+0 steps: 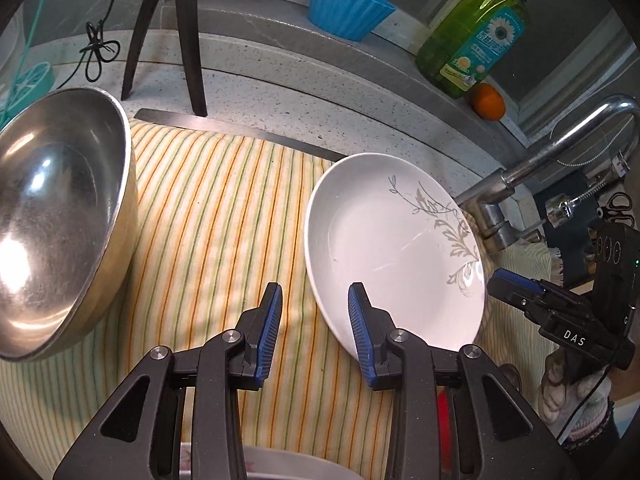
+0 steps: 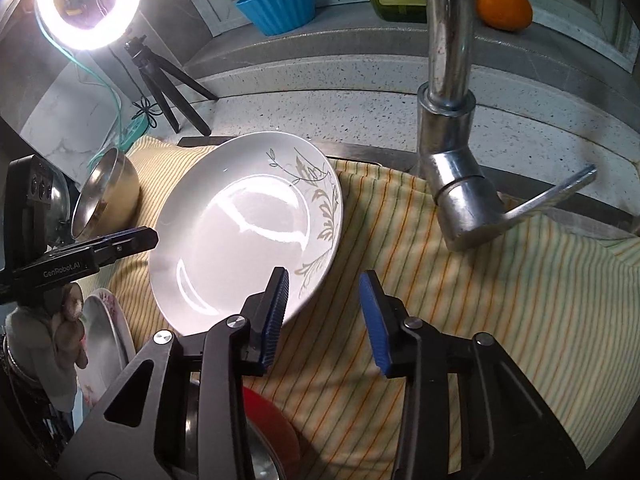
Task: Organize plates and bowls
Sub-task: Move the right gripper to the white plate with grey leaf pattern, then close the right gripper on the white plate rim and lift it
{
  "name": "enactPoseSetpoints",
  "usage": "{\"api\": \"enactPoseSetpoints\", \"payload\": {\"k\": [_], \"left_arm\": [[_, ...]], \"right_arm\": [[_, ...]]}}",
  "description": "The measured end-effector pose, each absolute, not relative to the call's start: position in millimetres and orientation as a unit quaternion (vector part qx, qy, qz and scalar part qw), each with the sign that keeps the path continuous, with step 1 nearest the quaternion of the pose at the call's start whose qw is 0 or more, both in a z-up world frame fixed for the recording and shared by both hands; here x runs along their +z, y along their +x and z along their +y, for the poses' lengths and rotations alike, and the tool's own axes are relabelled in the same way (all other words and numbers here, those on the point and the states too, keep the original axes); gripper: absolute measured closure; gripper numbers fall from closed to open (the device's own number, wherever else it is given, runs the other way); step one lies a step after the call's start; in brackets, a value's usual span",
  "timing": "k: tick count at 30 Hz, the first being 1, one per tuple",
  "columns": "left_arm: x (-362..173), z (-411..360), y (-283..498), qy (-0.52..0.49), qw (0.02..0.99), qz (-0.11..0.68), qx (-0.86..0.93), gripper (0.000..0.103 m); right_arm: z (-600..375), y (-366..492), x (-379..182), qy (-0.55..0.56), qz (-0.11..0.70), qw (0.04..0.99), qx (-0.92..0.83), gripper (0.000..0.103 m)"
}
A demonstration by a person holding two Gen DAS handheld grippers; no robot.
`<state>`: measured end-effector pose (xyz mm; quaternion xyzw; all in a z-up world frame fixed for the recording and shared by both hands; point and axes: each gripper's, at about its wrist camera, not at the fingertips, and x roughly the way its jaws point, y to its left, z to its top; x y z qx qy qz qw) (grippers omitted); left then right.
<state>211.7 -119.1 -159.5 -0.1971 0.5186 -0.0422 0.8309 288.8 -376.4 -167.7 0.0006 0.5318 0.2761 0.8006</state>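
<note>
- Just ahead of your left hand-held gripper (image 1: 315, 294), jaws wide and empty, the white plate (image 1: 394, 248) lies tilted on the striped cloth (image 1: 208, 216), face up-left.
- Your right hand-held gripper (image 2: 324, 280) gapes empty at its right edge.
- Far left, the steel bowl (image 1: 56, 216) tips on its side.

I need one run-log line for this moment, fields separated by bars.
left claw: open, empty | right claw: open, empty | white plate: on striped cloth, tilted | steel bowl: on cloth, left

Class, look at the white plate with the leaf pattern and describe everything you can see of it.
The plate is glossy white, ceramic by its look, shallow and round, with a grey-green leaf sprig along one side of its rim. It looks clean and empty, with light glaring off its well. It sits tilted on the striped cloth, between the two open grippers; neither visibly grips it.
</note>
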Motion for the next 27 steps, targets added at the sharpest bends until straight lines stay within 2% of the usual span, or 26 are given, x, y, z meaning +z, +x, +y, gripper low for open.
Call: {"api": "enactPoseSetpoints", "payload": {"k": [7,12,17,27], "left_arm": [[-167,-120,223,-0.2,0.824,0.528,-0.049,0.071],[-170,-123,233,-0.188,0.824,0.532,-0.051,0.073],[-172,-128,239,-0.18,0.822,0.538,-0.06,0.079],[-169,-129,241,-0.175,0.823,0.538,-0.058,0.08]], "right_arm": [[-366,300,-182,0.005,0.547,0.789,0.279,0.073],[-357,310,-187,0.009,0.552,0.786,0.279,0.084],[-354,314,-191,0.005,0.556,0.783,0.278,0.087],[-356,306,-186,0.009,0.56,0.782,0.273,0.088]]}}
